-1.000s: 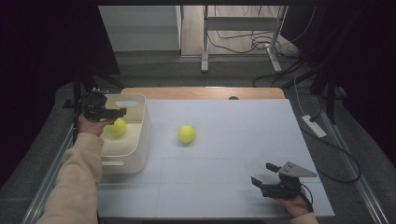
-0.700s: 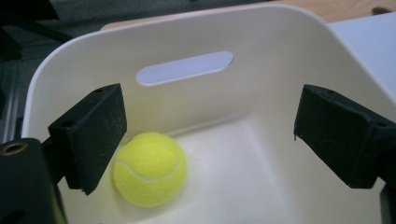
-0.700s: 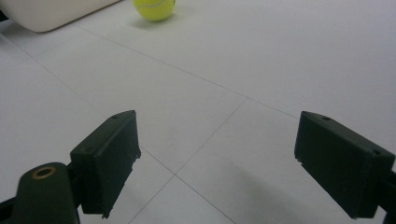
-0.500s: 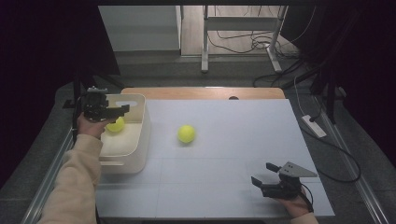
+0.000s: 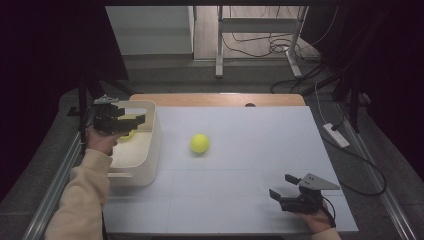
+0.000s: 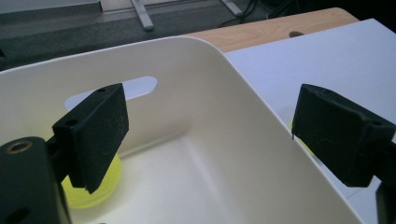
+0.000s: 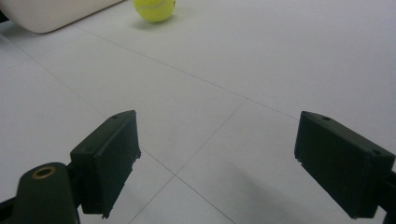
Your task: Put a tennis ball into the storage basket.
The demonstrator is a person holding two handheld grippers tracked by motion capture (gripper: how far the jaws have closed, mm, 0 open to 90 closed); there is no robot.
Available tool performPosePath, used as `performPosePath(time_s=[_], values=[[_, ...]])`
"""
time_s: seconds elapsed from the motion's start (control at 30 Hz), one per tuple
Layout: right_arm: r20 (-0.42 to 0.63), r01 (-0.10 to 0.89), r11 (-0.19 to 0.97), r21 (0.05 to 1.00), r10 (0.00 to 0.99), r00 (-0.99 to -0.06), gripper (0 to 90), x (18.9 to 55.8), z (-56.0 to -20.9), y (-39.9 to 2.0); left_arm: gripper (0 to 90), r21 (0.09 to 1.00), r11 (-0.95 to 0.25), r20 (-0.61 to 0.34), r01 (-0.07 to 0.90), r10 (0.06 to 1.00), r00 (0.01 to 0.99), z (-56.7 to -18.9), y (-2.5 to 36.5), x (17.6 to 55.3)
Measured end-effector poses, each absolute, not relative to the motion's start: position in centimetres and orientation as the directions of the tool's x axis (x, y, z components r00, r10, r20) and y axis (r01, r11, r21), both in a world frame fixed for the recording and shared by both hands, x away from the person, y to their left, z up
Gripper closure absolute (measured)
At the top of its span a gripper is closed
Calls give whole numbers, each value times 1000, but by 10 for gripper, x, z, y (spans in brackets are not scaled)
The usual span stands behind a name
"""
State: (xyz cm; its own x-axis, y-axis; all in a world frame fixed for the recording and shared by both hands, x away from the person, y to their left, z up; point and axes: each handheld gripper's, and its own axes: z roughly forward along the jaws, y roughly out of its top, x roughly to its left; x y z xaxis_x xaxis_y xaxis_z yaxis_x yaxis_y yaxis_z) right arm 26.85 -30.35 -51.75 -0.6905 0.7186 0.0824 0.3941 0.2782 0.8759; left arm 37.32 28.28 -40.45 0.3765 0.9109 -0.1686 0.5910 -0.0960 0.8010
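Note:
A yellow tennis ball (image 5: pixel 199 143) (image 7: pixel 154 9) lies on the white table, left of centre. A second yellow ball (image 5: pixel 127 134) (image 6: pixel 93 186) rests inside the white bin (image 5: pixel 152 145) (image 6: pixel 233 65) at the table's left side. My left gripper (image 5: pixel 138 119) (image 6: pixel 210 116) hovers over the bin's far end, above that ball. It is open, its jaws have just been closing a little, and nothing is between them. My right gripper (image 5: pixel 281 186) (image 7: pixel 215 154) stays low near the front right of the table, open and empty, pointing toward the loose ball.
The bin has a handle slot (image 6: pixel 116 91) in its far wall. A wooden strip (image 5: pixel 215 99) runs along the table's far edge. Cables and a metal stand lie on the floor beyond. A power strip (image 5: pixel 336 135) lies off the right edge.
My left gripper has drifted slightly above the bin while the ball stays inside it. The right gripper and the loose ball have not moved.

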Motion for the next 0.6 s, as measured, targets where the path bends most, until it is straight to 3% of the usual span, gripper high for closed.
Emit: performPosePath(time_s=[0.6], values=[[90, 396, 272, 877, 717, -691, 136, 270, -517, -302, 128, 839, -110, -183, 533, 865, 468, -397, 264, 354]])
